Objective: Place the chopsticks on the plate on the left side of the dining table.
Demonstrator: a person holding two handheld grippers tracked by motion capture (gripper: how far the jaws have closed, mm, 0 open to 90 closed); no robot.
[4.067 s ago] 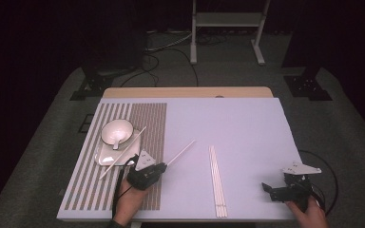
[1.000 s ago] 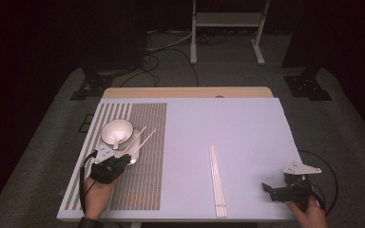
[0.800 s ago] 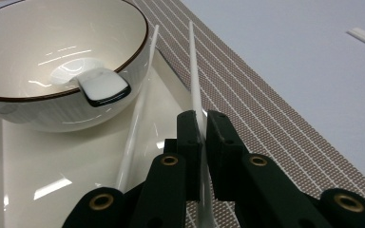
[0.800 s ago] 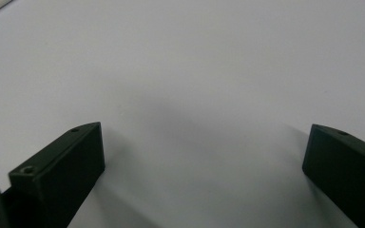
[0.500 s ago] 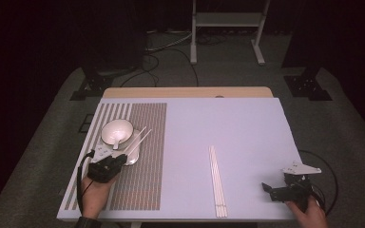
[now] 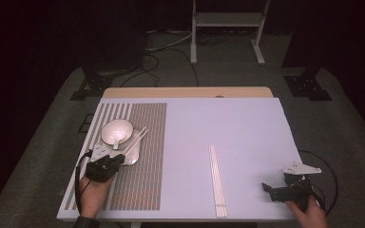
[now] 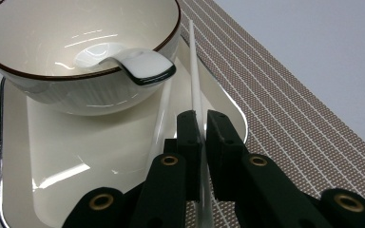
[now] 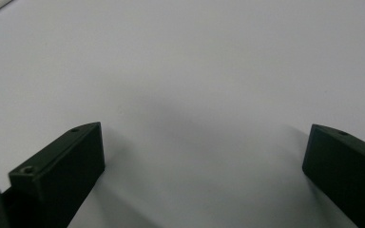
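I had the table under its pale lilac cover in front of me, with one brown striped placemat laid along its left edge. On the mat's left half, toward the near side, sat one cream rectangular tray, and on the tray's far end one white bowl with a dark rim, a single white spoon resting inside it with its handle hooked over the rim.

My left gripper hovered at the tray's near edge, its jaws pressed together on a white chopstick (pinched almost flat, only the stick's thickness between them). That stick ran from the jaws past the bowl's right side toward the tray's far right corner. A second white chopstick lay just beside it on the tray, touching no jaw that I could make out.

My right gripper rested at the table's near right corner, jaws spread wide with nothing between them, only bare cover beneath.

A further bundle of white chopsticks lay lengthwise near the middle of the table's near edge, well apart from both grippers; I couldn't count them for certain.

I read no brand, label or writing anywhere.
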